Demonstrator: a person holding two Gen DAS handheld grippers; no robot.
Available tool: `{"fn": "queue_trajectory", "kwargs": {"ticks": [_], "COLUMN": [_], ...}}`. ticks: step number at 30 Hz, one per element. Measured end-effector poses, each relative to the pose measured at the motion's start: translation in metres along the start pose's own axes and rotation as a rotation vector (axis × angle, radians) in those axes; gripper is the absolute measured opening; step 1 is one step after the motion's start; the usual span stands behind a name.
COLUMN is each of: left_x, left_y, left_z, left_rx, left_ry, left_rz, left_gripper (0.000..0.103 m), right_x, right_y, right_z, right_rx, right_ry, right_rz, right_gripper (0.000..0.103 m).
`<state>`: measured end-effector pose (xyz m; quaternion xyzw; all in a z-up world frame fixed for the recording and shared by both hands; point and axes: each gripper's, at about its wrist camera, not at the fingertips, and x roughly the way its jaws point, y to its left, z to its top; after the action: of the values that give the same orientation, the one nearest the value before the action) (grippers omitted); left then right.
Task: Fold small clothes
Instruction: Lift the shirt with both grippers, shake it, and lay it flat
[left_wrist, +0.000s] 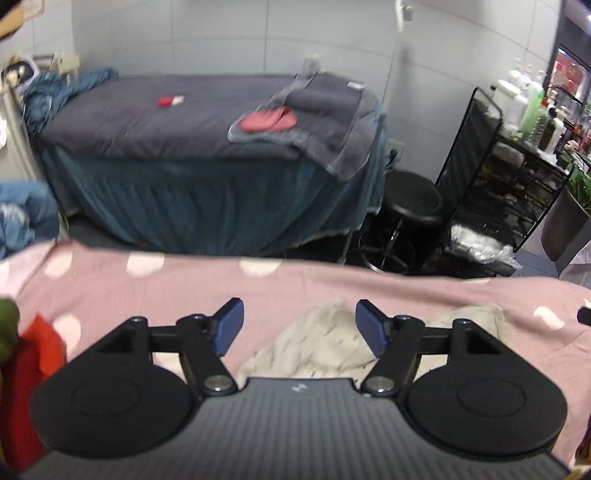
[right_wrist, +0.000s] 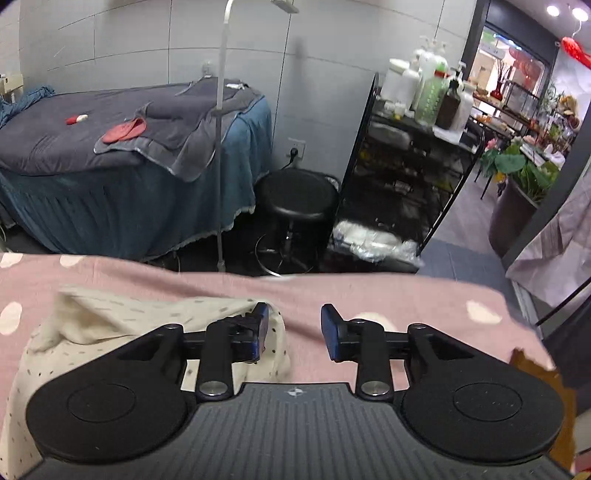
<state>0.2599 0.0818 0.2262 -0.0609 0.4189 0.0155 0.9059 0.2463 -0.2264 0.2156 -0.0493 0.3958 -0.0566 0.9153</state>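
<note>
Lying crumpled on the pink dotted bedspread, the cream speckled cotton garment risks bunching: the left claw and right claw both stand apart and empty, so a careless pinch could catch several layers.

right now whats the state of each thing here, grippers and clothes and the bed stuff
left gripper: open, nothing between the pads
right gripper: open, nothing between the pads
cream garment: crumpled, unfolded, lying on the pink sheet
pink sheet: spread flat
red cloth: bunched at the sheet's left edge
grey towel: draped over the far bed's corner
black stool: upright, nothing on its seat
</note>
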Motion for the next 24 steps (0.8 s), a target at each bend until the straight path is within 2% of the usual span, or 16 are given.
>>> {"fn": "queue_trajectory", "kwargs": {"ticks": [1,3,6,11,14,19,24], "left_x": [0.005,0.012,0.014,-0.013,-0.038,-0.086,-0.116], "left_y": [0.008,0.023,0.046,0.071,0.076,0.081,0.086], "left_z": [-0.007,-0.023,-0.053,-0.13,-0.176,-0.243,-0.281], "left_rx": [-0.017,-0.038,-0.047,0.004,0.016,-0.039,-0.118], "left_ry": [0.017,0.044,0.092,0.183,0.232,0.294,0.337], "left_rz": [-0.003,0.009,0.021,0.056,0.071,0.073,0.074], "left_gripper": [0.083,0.089,0.089,0.089,0.089,0.089,0.089], "right_x": [-0.002,-0.009,-0.012,-0.027,-0.043,-0.076,-0.11], "right_y": [-0.001,0.002,0.002,0.0,0.003,0.006,0.005], "right_z": [-0.009,-0.023,-0.046,-0.095,-0.129,-0.18,-0.216], "right_rx": [-0.005,-0.031,-0.051,-0.009,-0.038,-0.06,-0.139], "right_ry": [0.003,0.017,0.058,0.129,0.167,0.213,0.223], "right_rz": [0.026,0.07,0.085,0.147,0.173,0.2,0.196], "right_gripper": [0.055,0.055,0.055,0.055,0.055,0.055,0.055]}}
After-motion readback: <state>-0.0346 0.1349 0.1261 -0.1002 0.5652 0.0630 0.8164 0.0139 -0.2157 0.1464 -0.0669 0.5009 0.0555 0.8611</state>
